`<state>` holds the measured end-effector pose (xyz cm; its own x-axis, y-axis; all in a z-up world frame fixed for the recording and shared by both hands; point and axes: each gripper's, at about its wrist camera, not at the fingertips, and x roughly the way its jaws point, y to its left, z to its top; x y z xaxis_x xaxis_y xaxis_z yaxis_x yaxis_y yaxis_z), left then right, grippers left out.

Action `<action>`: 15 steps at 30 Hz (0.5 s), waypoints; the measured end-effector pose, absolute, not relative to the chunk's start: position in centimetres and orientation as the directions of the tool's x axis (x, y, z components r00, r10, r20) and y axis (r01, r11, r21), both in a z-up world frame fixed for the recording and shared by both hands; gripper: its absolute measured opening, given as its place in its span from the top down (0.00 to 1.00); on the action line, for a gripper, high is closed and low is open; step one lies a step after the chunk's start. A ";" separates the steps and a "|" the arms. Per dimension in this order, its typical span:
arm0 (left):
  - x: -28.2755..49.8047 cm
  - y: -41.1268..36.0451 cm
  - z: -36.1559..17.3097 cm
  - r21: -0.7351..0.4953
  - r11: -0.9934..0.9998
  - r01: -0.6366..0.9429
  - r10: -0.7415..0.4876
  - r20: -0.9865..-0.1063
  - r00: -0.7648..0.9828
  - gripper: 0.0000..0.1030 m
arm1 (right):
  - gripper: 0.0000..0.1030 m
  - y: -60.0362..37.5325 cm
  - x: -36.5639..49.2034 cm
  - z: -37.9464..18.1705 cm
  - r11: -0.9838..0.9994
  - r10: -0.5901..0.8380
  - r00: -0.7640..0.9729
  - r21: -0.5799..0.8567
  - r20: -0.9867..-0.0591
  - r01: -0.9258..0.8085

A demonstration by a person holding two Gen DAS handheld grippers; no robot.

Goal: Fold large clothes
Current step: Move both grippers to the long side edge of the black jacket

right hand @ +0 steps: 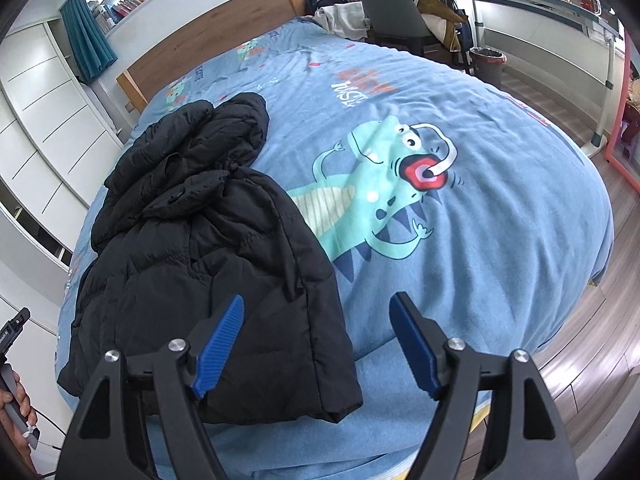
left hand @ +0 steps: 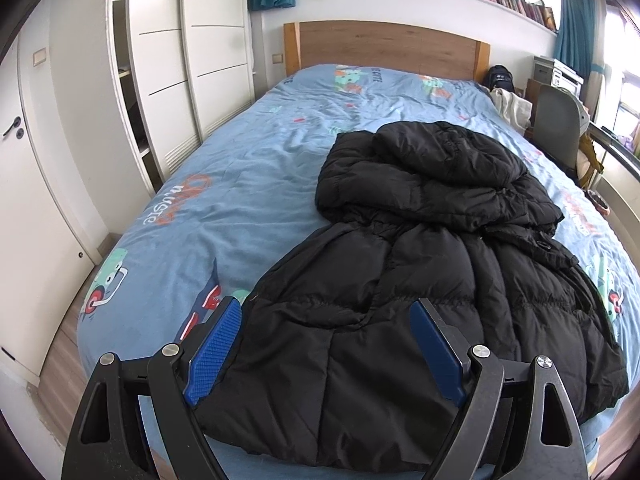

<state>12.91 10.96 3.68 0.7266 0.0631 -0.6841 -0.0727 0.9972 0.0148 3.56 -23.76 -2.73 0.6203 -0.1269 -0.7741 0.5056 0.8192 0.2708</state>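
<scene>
A black puffer jacket (left hand: 420, 264) lies on a blue bed cover (left hand: 248, 152), its hem towards me and its hood bunched at the far end. My left gripper (left hand: 326, 308) is open and empty, hovering over the jacket's near hem. In the right wrist view the jacket (right hand: 192, 248) lies left of centre on the cover (right hand: 500, 208). My right gripper (right hand: 318, 304) is open and empty above the jacket's right near corner.
A wooden headboard (left hand: 384, 46) stands at the far end. White wardrobes (left hand: 168, 64) line the left. A grey chair (right hand: 388, 4), a desk and a bin (right hand: 488, 64) stand to the right of the bed. Wood floor (right hand: 592, 360) surrounds the bed's foot.
</scene>
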 end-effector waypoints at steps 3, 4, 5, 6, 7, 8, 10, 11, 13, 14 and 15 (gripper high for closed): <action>13.1 11.6 3.2 0.015 0.996 -0.083 0.070 -0.694 0.716 0.14 | 0.27 -23.7 3.7 -2.9 0.824 -0.123 0.616 0.265 -0.778 0.500; 13.2 11.7 3.0 0.016 0.996 -0.084 0.071 -0.698 0.713 0.14 | 0.27 -23.8 3.7 -3.0 0.825 -0.121 0.615 0.265 -0.779 0.499; 13.3 12.1 2.8 0.011 0.997 -0.081 0.066 -0.704 0.707 0.13 | 0.27 -23.8 3.8 -3.0 0.826 -0.119 0.614 0.266 -0.780 0.498; 13.4 12.4 2.6 0.004 0.997 -0.079 0.058 -0.709 0.702 0.13 | 0.27 -23.9 3.8 -3.1 0.825 -0.118 0.613 0.266 -0.781 0.498; 13.5 12.9 2.4 -0.004 0.997 -0.081 0.054 -0.714 0.698 0.12 | 0.27 -24.0 3.8 -3.1 0.823 -0.119 0.613 0.268 -0.781 0.501; 13.6 13.5 2.2 -0.008 0.996 -0.087 0.055 -0.717 0.695 0.12 | 0.27 -24.0 3.8 -3.1 0.823 -0.118 0.614 0.269 -0.780 0.500; 13.9 14.9 1.9 -0.025 0.994 -0.103 0.053 -0.725 0.686 0.10 | 0.26 -24.0 3.8 -3.1 0.825 -0.118 0.613 0.267 -0.781 0.499; 14.1 16.0 1.6 -0.036 0.992 -0.121 0.056 -0.733 0.677 0.10 | 0.26 -24.1 3.9 -3.2 0.825 -0.119 0.612 0.265 -0.782 0.499; 14.4 17.9 1.3 -0.039 0.987 -0.159 0.077 -0.745 0.663 0.10 | 0.26 -24.2 3.8 -3.2 0.823 -0.121 0.611 0.265 -0.782 0.503; 14.5 19.1 1.1 -0.036 0.982 -0.184 0.095 -0.749 0.656 0.10 | 0.26 -24.4 3.8 -3.2 0.821 -0.122 0.611 0.267 -0.782 0.504; 14.5 20.2 1.0 -0.038 0.978 -0.204 0.107 -0.752 0.651 0.10 | 0.26 -24.5 3.8 -3.2 0.820 -0.122 0.611 0.267 -0.782 0.506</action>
